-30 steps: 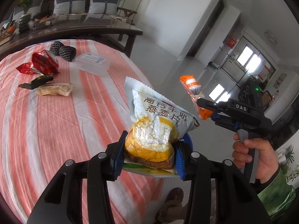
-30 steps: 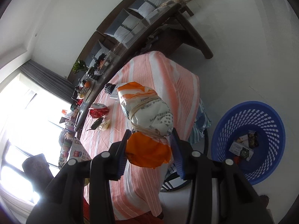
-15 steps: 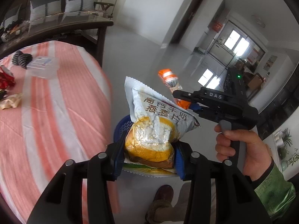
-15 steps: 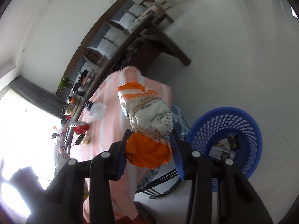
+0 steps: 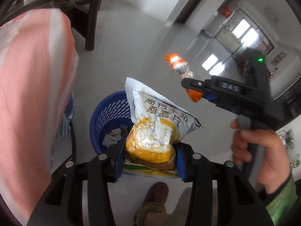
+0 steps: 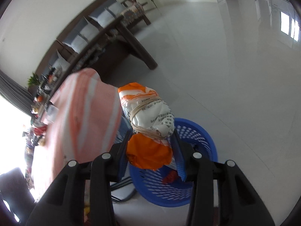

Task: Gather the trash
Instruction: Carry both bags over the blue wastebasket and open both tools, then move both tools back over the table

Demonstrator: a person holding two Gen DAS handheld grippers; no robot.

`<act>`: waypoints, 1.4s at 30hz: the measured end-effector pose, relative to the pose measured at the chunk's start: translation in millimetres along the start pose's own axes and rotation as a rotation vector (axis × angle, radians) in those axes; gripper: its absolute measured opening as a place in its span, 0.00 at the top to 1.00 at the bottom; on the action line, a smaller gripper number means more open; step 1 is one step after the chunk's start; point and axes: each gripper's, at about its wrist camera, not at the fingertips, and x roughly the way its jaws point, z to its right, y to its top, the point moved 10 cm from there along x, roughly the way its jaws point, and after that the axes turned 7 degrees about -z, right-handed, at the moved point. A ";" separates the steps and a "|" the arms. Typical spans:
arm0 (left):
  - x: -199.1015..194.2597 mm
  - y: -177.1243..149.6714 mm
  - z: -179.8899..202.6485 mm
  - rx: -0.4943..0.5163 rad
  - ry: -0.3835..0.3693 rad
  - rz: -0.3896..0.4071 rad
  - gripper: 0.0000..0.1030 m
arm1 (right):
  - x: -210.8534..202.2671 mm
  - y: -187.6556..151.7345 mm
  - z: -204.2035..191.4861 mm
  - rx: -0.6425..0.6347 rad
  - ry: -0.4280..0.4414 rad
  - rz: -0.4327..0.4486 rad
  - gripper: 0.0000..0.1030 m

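My left gripper (image 5: 150, 150) is shut on a white and yellow oat snack bag (image 5: 156, 124) and holds it above the blue perforated trash basket (image 5: 107, 116) on the floor. My right gripper (image 6: 150, 148) is shut on an orange and white wrapped packet tied with string (image 6: 150, 116), also above the blue basket (image 6: 197, 179). The right gripper and its packet (image 5: 178, 66) also show in the left wrist view, to the right of the basket. Some wrappers lie inside the basket.
The table with the orange-striped cloth (image 5: 32, 94) stands left of the basket; it also shows in the right wrist view (image 6: 80, 116) with wrappers at its far end. A dark wooden bench (image 6: 120, 35) stands behind. The person's shoe (image 5: 154, 197) is by the basket.
Both grippers have swung away from the table and down toward the blue basket, each still holding its item. The basket now sits right under both.
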 end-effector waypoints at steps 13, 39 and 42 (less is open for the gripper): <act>60.1 1.6 -3.4 0.014 0.033 -0.039 0.22 | 34.6 -3.8 19.9 0.088 -0.007 -0.095 0.37; -286.2 -111.7 -296.1 -0.322 0.533 0.254 0.05 | 1.3 -88.8 -255.0 -0.569 -0.133 0.201 0.09; -303.0 -119.3 -331.5 -0.341 0.589 0.256 0.05 | 13.3 -109.4 -304.6 -0.644 -0.078 0.147 0.09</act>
